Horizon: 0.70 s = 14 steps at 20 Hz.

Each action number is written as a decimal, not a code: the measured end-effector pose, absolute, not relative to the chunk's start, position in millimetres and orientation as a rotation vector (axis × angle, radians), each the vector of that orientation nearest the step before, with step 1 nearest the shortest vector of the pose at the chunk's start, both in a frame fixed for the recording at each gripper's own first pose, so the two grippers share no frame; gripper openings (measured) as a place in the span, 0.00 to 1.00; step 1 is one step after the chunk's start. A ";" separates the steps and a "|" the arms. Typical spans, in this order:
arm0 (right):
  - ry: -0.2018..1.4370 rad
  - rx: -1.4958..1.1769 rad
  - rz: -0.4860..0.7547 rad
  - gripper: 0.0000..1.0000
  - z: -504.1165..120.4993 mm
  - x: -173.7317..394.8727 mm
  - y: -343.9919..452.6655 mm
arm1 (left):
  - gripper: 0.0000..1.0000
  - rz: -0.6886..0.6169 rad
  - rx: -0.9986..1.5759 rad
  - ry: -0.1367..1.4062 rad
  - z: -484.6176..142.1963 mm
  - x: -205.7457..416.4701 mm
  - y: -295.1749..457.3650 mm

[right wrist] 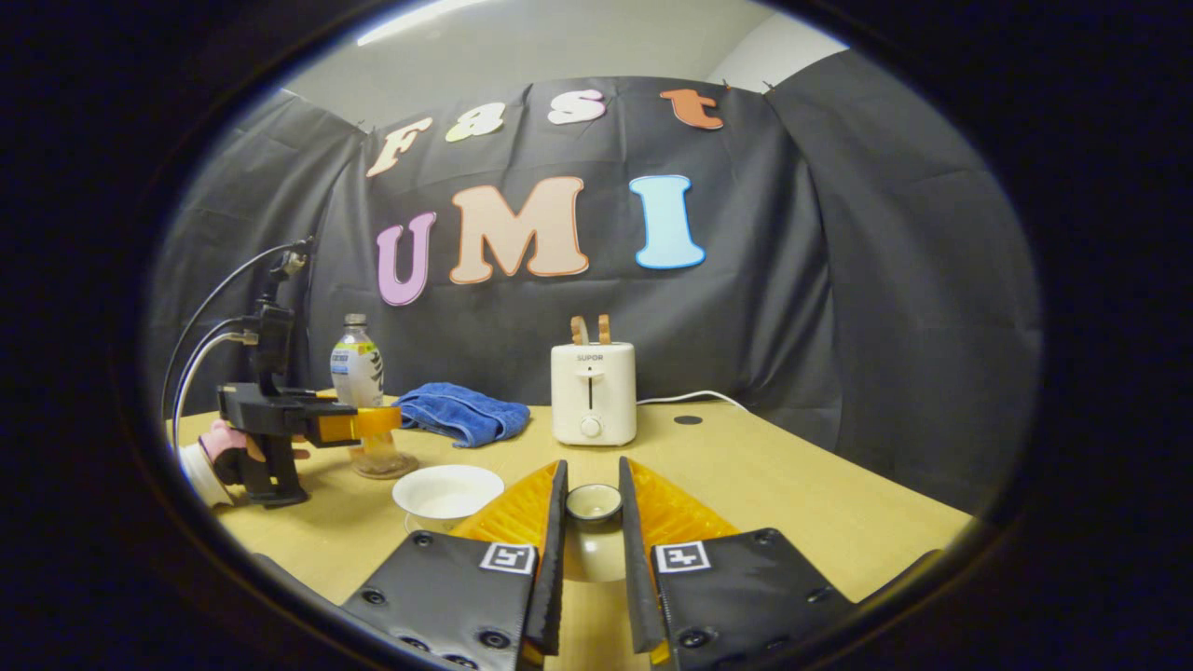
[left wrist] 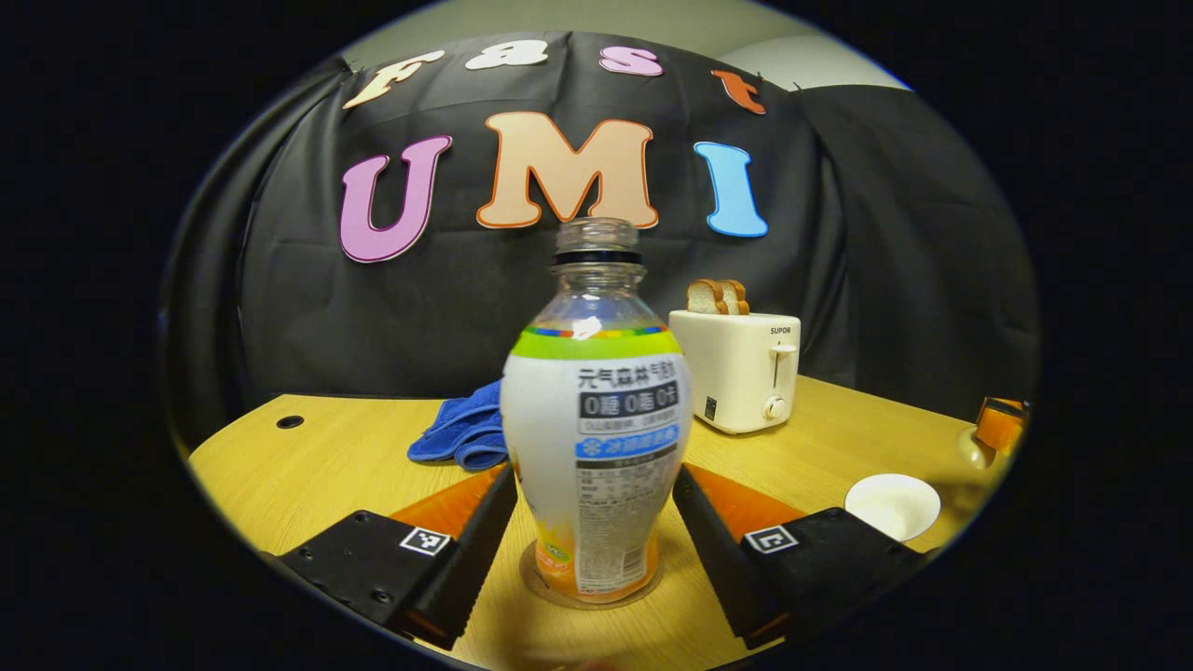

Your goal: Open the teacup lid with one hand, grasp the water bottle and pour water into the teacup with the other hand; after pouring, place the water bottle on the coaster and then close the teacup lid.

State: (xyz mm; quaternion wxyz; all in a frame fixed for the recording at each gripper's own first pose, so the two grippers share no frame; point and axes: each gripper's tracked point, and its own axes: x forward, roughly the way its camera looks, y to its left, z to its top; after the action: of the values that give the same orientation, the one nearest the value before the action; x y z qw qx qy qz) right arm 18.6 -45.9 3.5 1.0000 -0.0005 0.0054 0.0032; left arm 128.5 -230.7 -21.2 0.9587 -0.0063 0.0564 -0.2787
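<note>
A capless water bottle (left wrist: 596, 410) with a white and green label stands upright on a round coaster (left wrist: 531, 580). My left gripper (left wrist: 594, 475) holds it low down, one finger pressing each side. In the right gripper view the same bottle (right wrist: 357, 368), coaster (right wrist: 384, 469) and left gripper (right wrist: 371, 424) stand at the far left. The open white teacup (right wrist: 447, 492) sits to the right of the coaster, also seen as a white teacup (left wrist: 893, 505). My right gripper (right wrist: 593, 471) is shut on the teacup lid (right wrist: 594, 503), held above the table.
A cream toaster (right wrist: 593, 391) with two bread slices stands at the back of the wooden table (right wrist: 792, 485). A blue cloth (right wrist: 461, 410) lies between it and the bottle. A gloved hand (right wrist: 224, 443) holds the left gripper. The right gripper (left wrist: 999, 421) is at the right edge.
</note>
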 end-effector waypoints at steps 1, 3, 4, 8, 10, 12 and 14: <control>0.010 -0.001 0.009 0.33 3.7 18.3 -45.4 | 0.99 -0.565 -0.012 0.108 -19.9 128.5 -229.8; 0.010 -0.001 0.011 0.34 3.6 18.9 -45.3 | 0.98 -0.566 -0.008 0.087 -17.3 124.3 -228.2; 0.011 -0.001 0.013 0.34 3.5 19.3 -45.0 | 0.98 -0.566 -0.009 0.072 -14.7 121.7 -226.3; 0.010 -0.001 0.027 0.33 3.9 19.4 -42.1 | 0.99 -0.566 -0.011 0.035 -10.3 108.3 -218.5; 0.011 0.000 0.043 0.34 3.5 22.8 -36.6 | 0.98 -0.563 -0.023 -0.004 -3.7 99.1 -210.7; 0.013 0.000 0.080 0.33 2.1 27.1 -24.2 | 0.98 -0.561 -0.027 -0.019 -3.4 90.8 -204.1; 0.013 0.001 0.110 0.34 2.4 35.3 -10.8 | 0.98 -0.568 -0.026 -0.022 -1.6 81.6 -196.9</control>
State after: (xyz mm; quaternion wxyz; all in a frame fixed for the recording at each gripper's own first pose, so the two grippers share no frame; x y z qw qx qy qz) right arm 35.3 -10.8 2.4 0.9985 0.0005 0.0066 0.0548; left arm 81.6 -196.9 -1.6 0.9598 -0.0130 -0.0110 -0.2801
